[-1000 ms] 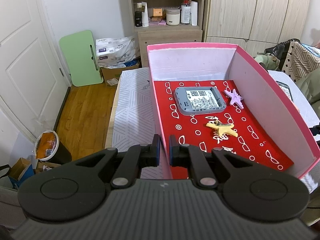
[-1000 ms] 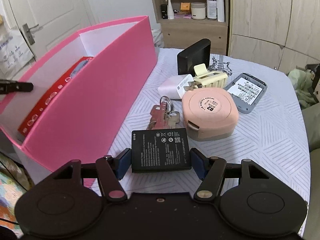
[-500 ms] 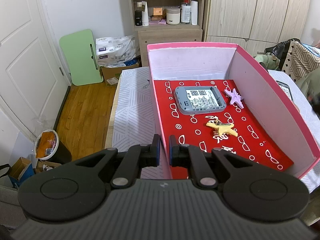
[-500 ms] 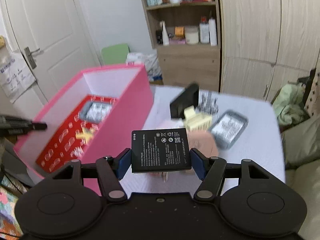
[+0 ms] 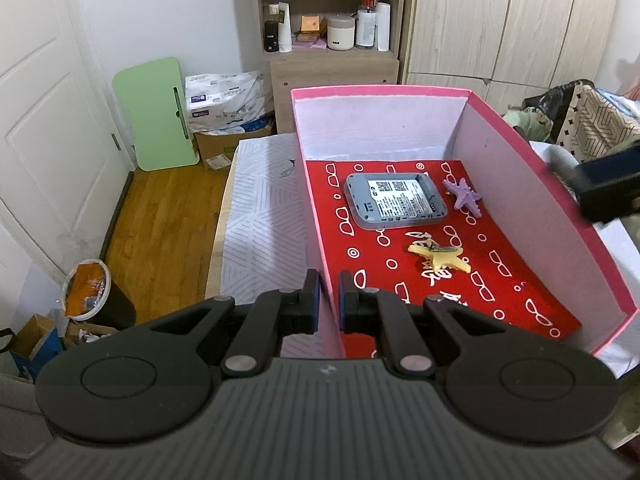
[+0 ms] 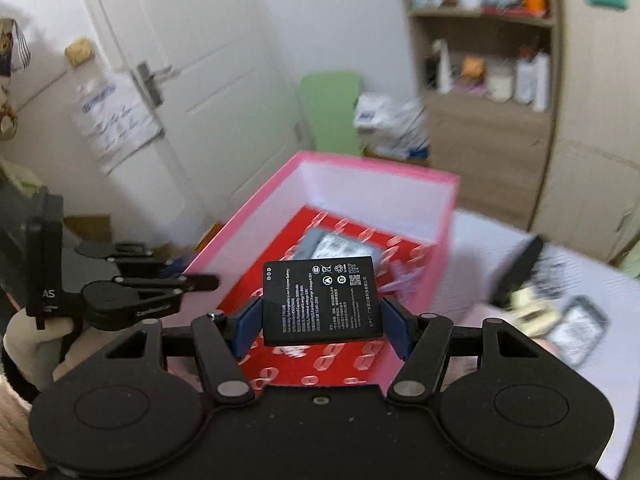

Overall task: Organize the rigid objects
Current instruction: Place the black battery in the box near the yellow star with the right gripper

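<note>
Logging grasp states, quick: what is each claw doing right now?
Left claw: shut on the near wall of the pink cardboard box.
Right claw: shut on the flat black rectangular battery.

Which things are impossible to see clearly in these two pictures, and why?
- Table items, right wrist view: motion blur; kinds unclear.
- Small print on the black battery, right wrist view: too small to read.
- Near corner of the pink box, left wrist view: hidden behind the left gripper, shut on its wall.
- Right gripper, left wrist view: blurred, cut off by the edge.
- Yellow starfish's dark part: too small.
</note>
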`<act>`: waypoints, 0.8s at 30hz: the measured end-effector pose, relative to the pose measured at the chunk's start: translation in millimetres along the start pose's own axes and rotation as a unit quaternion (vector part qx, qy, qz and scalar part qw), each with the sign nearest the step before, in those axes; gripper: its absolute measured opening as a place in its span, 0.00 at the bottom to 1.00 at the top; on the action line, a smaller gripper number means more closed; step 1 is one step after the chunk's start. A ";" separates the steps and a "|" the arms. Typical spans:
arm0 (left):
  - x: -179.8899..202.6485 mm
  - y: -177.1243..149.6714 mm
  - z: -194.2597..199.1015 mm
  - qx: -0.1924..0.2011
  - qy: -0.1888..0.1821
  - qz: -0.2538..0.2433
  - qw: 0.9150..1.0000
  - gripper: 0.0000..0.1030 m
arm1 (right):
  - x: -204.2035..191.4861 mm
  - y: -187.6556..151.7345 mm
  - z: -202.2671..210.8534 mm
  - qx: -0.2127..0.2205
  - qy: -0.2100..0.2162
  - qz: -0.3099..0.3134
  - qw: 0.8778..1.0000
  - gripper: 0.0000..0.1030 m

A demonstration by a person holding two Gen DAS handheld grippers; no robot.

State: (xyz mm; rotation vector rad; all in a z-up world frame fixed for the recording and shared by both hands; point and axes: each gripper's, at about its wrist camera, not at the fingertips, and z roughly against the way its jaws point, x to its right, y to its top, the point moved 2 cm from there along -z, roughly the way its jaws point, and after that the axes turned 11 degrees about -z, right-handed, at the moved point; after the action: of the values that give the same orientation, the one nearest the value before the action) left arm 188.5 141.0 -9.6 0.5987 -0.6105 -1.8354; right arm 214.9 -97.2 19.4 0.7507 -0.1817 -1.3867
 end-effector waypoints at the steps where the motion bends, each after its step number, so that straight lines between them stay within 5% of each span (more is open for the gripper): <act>1: -0.7 -0.9 0.4 0.002 -0.002 0.001 1.000 0.08 | -3.4 0.8 -9.7 -0.011 -0.001 -0.001 1.000 0.66; 4: -1.6 -1.4 0.6 0.006 -0.006 0.006 1.000 0.08 | -9.3 9.6 -41.0 -0.044 0.003 -0.008 0.999 0.66; 5: -1.8 -1.1 0.4 0.007 -0.007 0.009 1.000 0.08 | -10.8 11.4 -49.0 -0.055 0.010 -0.010 0.998 0.60; 6: -2.2 -0.9 0.2 0.008 -0.008 0.011 1.000 0.09 | -12.5 13.5 -57.8 -0.066 0.021 -0.014 0.997 0.36; 14: -5.0 -2.8 -0.1 0.014 -0.017 0.015 1.000 0.09 | -15.3 8.3 -102.4 -0.120 0.028 -0.035 0.992 0.33; 18: -5.4 -2.2 -0.6 0.011 -0.018 0.009 1.000 0.09 | -11.0 3.1 -79.6 -0.101 0.034 -0.037 0.994 0.35; 24: -1.4 1.0 -0.7 0.001 -0.011 -0.007 1.000 0.09 | 4.8 -6.8 5.4 -0.013 0.014 -0.026 0.999 0.35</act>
State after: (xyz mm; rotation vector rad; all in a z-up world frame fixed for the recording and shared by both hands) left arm 190.2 141.8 -9.3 0.5876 -0.6244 -1.8563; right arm 207.5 -103.6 18.1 0.7584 -0.1229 -1.4247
